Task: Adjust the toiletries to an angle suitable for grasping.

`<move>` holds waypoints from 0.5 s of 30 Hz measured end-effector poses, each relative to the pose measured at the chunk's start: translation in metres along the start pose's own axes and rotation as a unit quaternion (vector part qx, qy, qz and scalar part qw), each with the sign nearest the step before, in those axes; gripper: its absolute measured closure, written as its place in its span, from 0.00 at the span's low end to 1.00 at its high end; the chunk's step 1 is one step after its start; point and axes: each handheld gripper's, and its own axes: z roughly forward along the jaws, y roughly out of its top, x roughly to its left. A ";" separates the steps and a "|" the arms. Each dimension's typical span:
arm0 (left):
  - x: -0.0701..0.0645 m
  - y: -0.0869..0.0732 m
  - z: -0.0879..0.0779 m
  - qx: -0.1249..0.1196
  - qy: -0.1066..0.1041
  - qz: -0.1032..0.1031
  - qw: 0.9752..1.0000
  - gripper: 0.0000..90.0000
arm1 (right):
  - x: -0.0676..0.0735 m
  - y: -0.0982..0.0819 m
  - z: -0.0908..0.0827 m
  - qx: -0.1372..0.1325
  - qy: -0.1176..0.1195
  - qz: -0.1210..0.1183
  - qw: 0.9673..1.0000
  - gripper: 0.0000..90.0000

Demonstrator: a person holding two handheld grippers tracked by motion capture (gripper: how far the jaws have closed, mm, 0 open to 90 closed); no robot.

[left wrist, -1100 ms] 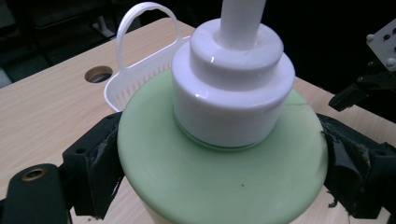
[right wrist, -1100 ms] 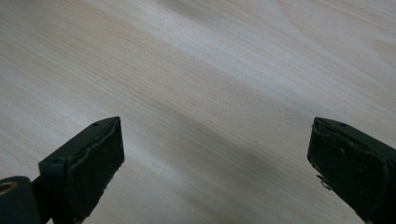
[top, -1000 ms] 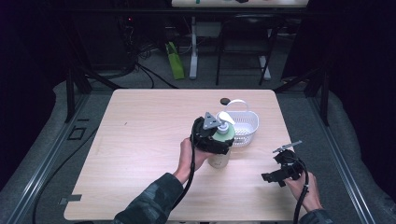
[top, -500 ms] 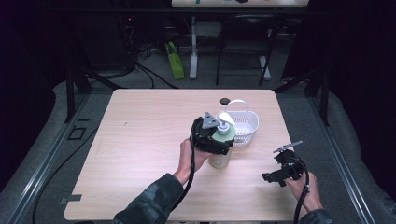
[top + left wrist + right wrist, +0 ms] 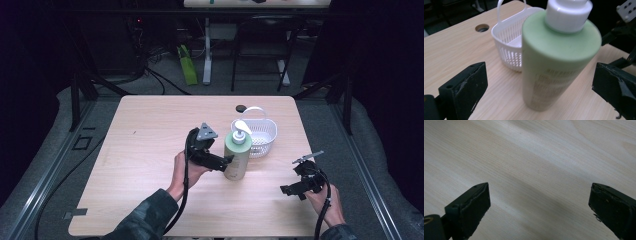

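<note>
The green pump bottle (image 5: 237,156) stands upright on the wooden table (image 5: 150,140), right of centre, base flat on the wood. Its white pump head (image 5: 240,129) points toward 10 o'clock in the high view.

The left gripper (image 5: 227,161) sits at the bottle's 9 o'clock, held by the left hand (image 5: 184,169), with the grey plate on top. In the left gripper view its jaws stand wide, one on each side of the bottle (image 5: 554,60), with clear table visible between each pad and the bottle wall; neither pad touches it. The bottle is between the jaws, not gripped.

The white slotted basket (image 5: 260,136) stands just beside the bottle at its 1 o'clock, handle raised; whether the two touch cannot be told. In the left gripper view the basket (image 5: 511,47) lies behind the bottle. A dark round hole (image 5: 242,107) in the table lies at the basket's 11 o'clock, near the far edge.

The right gripper (image 5: 290,189) is at the bottle's 4 o'clock, well apart, near the table's near right corner, held by the right hand (image 5: 325,200). In the right gripper view its jaws stand wide over bare wood (image 5: 531,170), holding nothing.
</note>
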 end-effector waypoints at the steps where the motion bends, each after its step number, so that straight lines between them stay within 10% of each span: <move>1: 0.003 -0.003 -0.003 0.004 0.003 -0.002 1.000 0.00 | 0.000 0.000 0.000 0.000 -0.001 -0.001 1.000 0.04; 15: 0.036 -0.050 -0.037 0.057 0.039 -0.019 0.997 0.00 | 0.000 0.000 0.001 -0.002 0.002 0.004 1.000 0.04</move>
